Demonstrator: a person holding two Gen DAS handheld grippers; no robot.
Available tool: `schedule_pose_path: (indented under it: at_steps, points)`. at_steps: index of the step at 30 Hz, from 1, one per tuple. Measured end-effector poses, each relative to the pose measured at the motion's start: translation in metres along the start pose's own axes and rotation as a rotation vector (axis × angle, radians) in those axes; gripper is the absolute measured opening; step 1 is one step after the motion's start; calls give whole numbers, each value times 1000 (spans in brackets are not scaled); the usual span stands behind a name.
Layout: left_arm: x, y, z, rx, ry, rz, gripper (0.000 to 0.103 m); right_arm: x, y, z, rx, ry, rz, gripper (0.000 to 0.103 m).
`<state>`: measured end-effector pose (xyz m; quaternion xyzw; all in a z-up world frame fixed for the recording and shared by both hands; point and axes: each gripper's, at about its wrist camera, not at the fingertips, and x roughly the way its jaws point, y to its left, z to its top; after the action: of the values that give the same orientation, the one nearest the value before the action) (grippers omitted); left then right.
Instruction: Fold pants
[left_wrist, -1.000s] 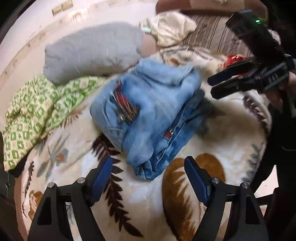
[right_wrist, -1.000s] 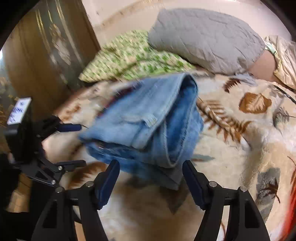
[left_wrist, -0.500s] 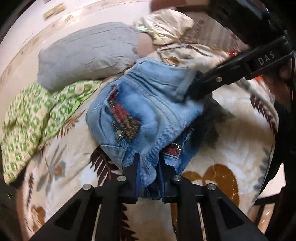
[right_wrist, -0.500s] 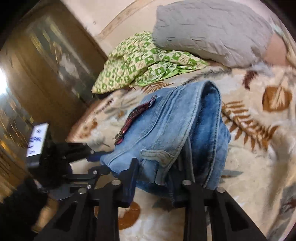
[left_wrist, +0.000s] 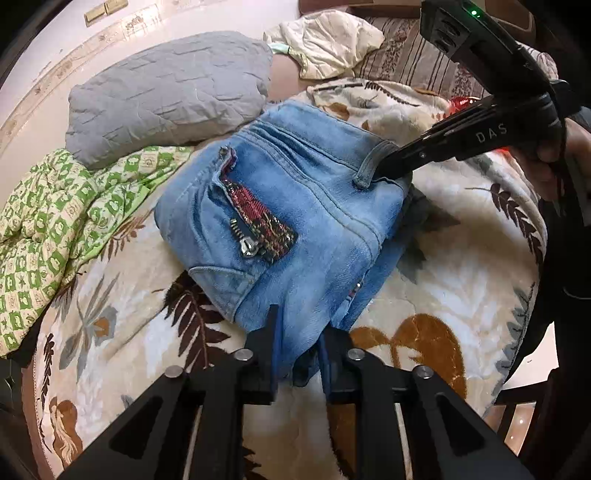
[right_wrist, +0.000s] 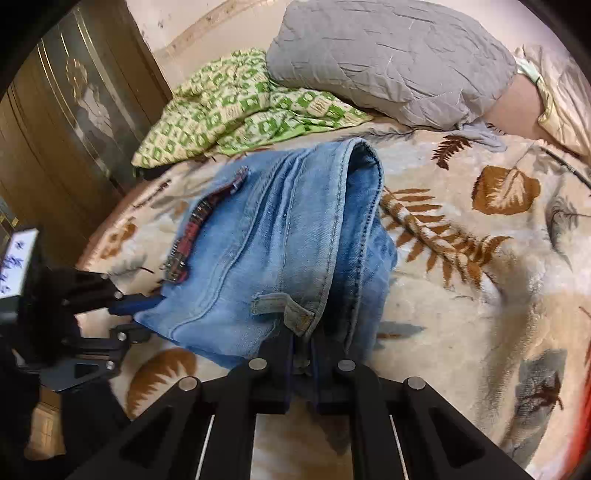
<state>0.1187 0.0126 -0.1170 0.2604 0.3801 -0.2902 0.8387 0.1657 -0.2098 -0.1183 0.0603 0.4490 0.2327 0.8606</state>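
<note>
While the folded blue jeans (left_wrist: 295, 206) lie on the leaf-patterned blanket (left_wrist: 461, 295), the left gripper (left_wrist: 297, 354) pinches their near edge, jaws opening, and the right gripper (right_wrist: 303, 354) is clamped on their waistband corner.

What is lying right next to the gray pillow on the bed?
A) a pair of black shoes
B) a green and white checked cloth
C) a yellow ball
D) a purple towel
B: the green and white checked cloth lies bunched up against the gray pillow, on the leaf-patterned blanket, beyond the folded jeans.
</note>
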Motion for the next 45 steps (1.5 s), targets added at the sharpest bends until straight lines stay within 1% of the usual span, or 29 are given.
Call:
schedule_pose_path:
  at_steps: [1, 2, 3, 4, 5, 6, 8, 9, 11, 13, 15, 18, 21, 22, 24, 26, 27, 29, 31, 33, 34, 35, 36, 37, 38, 40, 41, 43, 45]
  points:
    - [-6, -1, -1, 5, 1, 2, 51, -3, 0, 0, -2, -6, 7, 9]
    - [-11, 0, -1, 7, 5, 6, 66, -7, 0, 1, 3, -13, 23, 12]
    - [-20, 2, 0, 5, -8, 34, 81, -14, -1, 1, 15, -14, 48, 16]
    - [-26, 4, 2, 3, -19, 62, 81, -19, 0, 1, 18, -17, 56, 20]
    - [-31, 9, 6, -3, -26, 73, 81, -25, 1, 5, 10, -25, 46, 30]
    - [-37, 16, 11, -17, -30, 85, 81, -28, 5, 10, 1, -33, 25, 49]
    - [-40, 34, 24, -53, -22, 120, 81, -36, 7, 18, -4, -57, -10, 77]
    - [-40, 43, 30, -75, -9, 147, 81, -41, 8, 25, 1, -85, -22, 77]
    - [-36, 63, 45, -127, 26, 196, 81, -45, 9, 38, 5, -96, -48, 77]
    - [-29, 82, 59, -180, 52, 213, 82, -45, 11, 55, 11, -89, -93, 77]
    - [-20, 96, 72, -225, 80, 206, 82, -41, 12, 75, 22, -57, -130, 77]
    - [2, 118, 93, -302, 126, 163, 82, -26, 10, 105, 43, 12, -127, 77]
    - [32, 142, 109, -402, 210, 98, 82, 1, -1, 132, 78, 106, -102, 74]
    - [46, 152, 113, -447, 260, 71, 82, 10, -6, 137, 101, 142, -97, 72]
    - [69, 166, 118, -512, 338, 37, 82, 31, -16, 150, 143, 215, -90, 62]
    - [88, 175, 118, -575, 399, 7, 82, 50, -24, 159, 170, 273, -100, 60]
    - [96, 179, 118, -613, 413, -24, 82, 57, -26, 162, 180, 294, -105, 60]
    - [105, 183, 118, -658, 425, -51, 82, 70, -28, 165, 199, 336, -93, 59]
    - [114, 186, 118, -687, 441, -79, 82, 84, -28, 164, 220, 376, -68, 53]
    - [121, 186, 118, -685, 448, -80, 82, 91, -25, 163, 216, 385, -59, 41]
    - [125, 186, 117, -685, 450, -88, 78, 94, -24, 163, 211, 381, -57, 36]
    - [127, 185, 116, -678, 444, -100, 69, 95, -24, 162, 204, 374, -59, 27]
    - [129, 183, 116, -668, 436, -134, 32, 96, -23, 162, 187, 364, -70, 18]
    - [131, 178, 116, -655, 436, -158, 14, 96, -22, 161, 167, 353, -79, 16]
    - [131, 171, 118, -606, 434, -104, 12, 96, -21, 160, 143, 346, -84, 14]
    - [135, 160, 117, -541, 441, -72, 11, 96, -22, 157, 97, 345, -102, 13]
    - [138, 157, 114, -526, 454, -76, 11, 96, -24, 154, 89, 348, -105, 13]
    - [139, 158, 113, -543, 445, -88, 11, 100, -36, 140, 114, 363, -80, 13]
    - [139, 158, 112, -539, 446, -85, 11, 105, -41, 130, 129, 362, -74, 13]
